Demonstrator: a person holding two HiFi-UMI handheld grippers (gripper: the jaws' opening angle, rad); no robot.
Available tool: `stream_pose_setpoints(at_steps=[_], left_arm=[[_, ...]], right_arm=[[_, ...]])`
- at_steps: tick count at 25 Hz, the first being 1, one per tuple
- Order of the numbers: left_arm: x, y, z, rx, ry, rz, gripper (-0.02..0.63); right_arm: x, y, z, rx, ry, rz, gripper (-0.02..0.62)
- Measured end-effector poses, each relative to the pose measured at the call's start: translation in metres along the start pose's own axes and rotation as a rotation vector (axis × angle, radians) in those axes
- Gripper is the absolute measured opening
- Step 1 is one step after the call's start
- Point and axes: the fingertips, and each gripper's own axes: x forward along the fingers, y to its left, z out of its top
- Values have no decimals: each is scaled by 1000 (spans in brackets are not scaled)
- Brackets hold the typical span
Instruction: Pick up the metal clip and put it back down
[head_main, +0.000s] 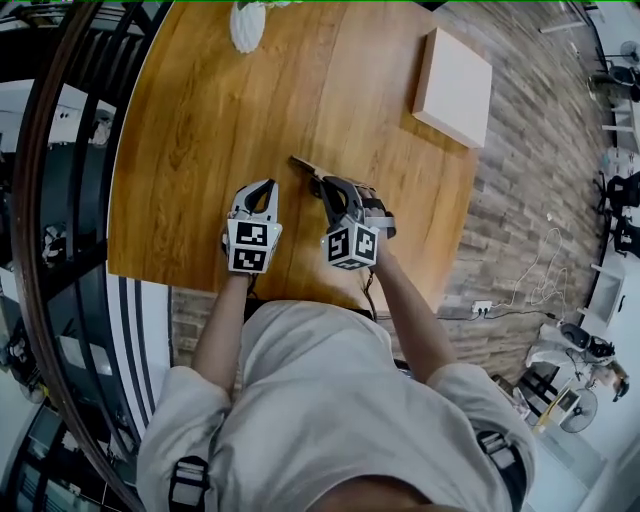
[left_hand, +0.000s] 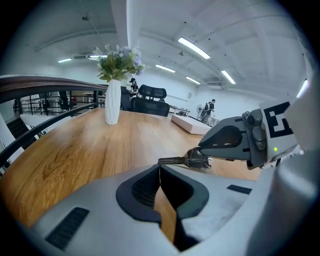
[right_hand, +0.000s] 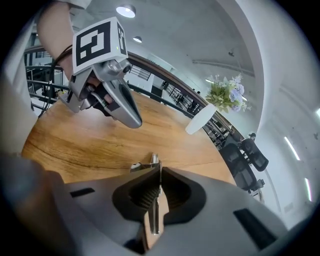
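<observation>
A slim metal clip (head_main: 303, 165) sticks out from the tips of my right gripper (head_main: 322, 185), which is shut on it just above the wooden table (head_main: 200, 150). In the right gripper view the clip (right_hand: 154, 162) stands pinched edge-on between the closed jaws. In the left gripper view the clip (left_hand: 180, 161) points left from the right gripper's fingers (left_hand: 225, 142). My left gripper (head_main: 262, 186) is shut and holds nothing, a short way left of the right one near the table's front edge; its jaws (left_hand: 160, 167) meet with only wood behind them.
A white vase with flowers (head_main: 247, 25) stands at the table's far edge. A flat white box (head_main: 455, 85) lies at the far right corner. A dark railing (head_main: 60, 200) runs along the left side, beyond the table's edge.
</observation>
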Motion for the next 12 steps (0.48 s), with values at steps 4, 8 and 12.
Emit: stream_pose_setpoints(at_steps=[4,8,12], left_arm=[[1,-3,-8,-6,20,4,25],[3,-5,-14,-9,35,-1,25],[4,-10,-20,-9,51,-8,25]], right_arm=[[4,6,-4,-5,9,10,32],[7,13,-9,-5,21,22,34],[8,22,-12,-22,34,43,34]])
